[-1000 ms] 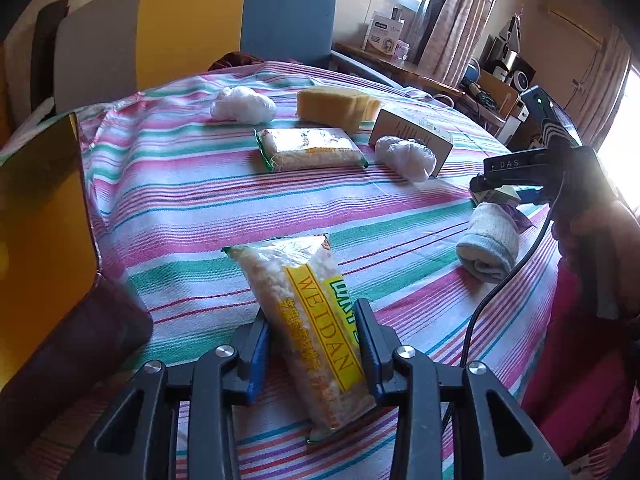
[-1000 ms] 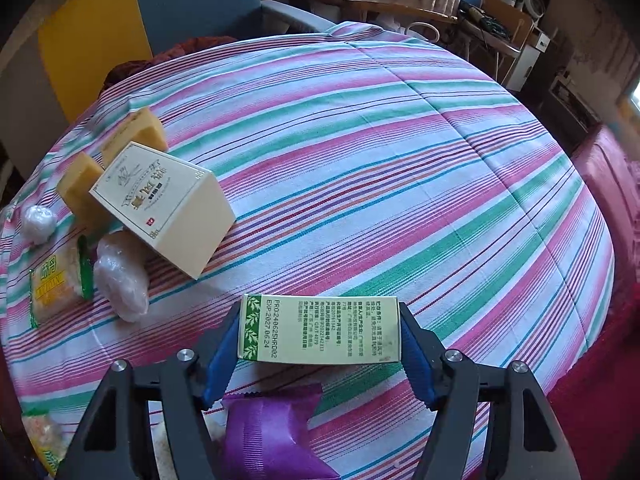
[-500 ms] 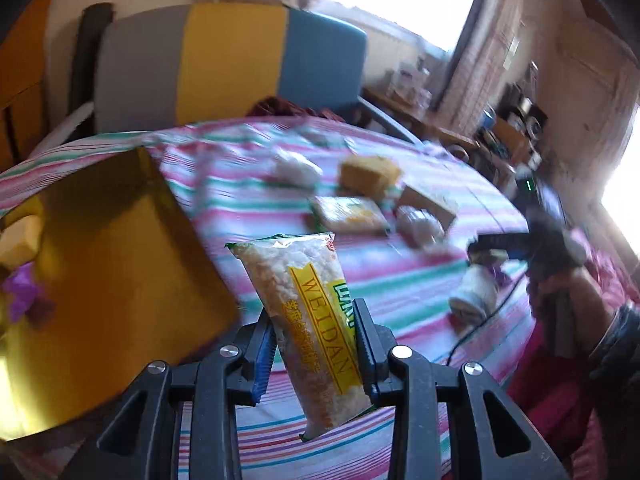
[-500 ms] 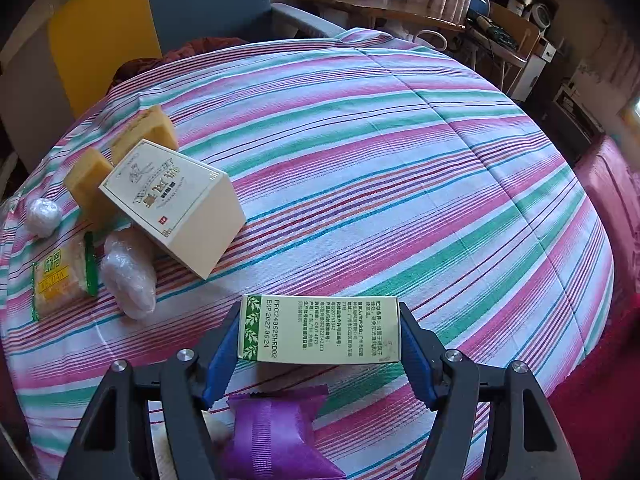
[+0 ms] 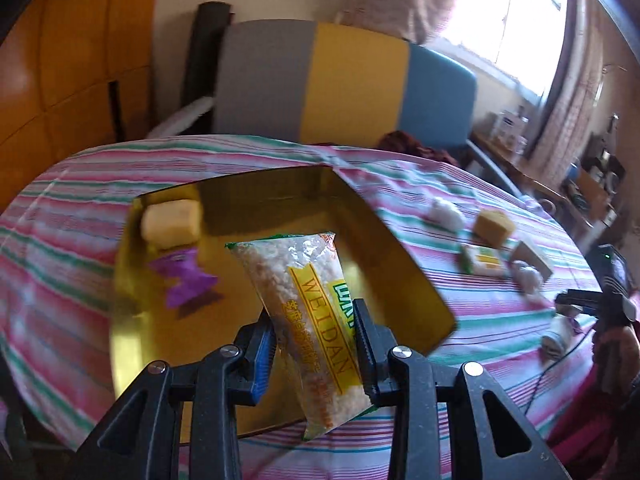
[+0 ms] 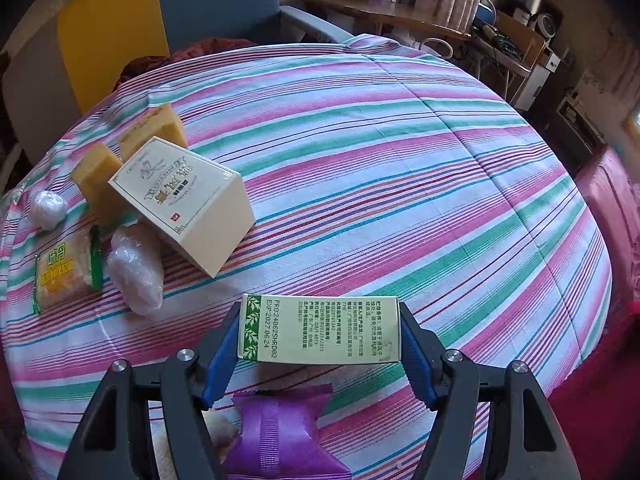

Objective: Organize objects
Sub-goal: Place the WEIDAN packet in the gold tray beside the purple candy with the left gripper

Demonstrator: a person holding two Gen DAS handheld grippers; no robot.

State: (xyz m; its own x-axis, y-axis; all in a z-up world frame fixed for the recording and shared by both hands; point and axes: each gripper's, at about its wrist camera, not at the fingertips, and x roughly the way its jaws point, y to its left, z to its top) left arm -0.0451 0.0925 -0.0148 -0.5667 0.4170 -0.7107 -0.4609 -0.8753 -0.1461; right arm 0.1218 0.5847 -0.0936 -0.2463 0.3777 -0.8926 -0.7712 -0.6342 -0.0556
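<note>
We hold the snack bag upright in our left claw, pinched at its lower half, raised over the gold tray at the left of the tabletop. The tray already has a pale block and a purple packet in it, so we judge the sorting begun but far from done, and the bag looks next to go in

Our right claw is clamped on a green box, gripped across its width just above the cloth, with another purple packet lying under it and a white roll close by

Still loose on the tabletop: a cream box leaning on two sponges, two wrapped white lumps, and a second snack bag. We judge all of these left to gather, along with both held things
</note>
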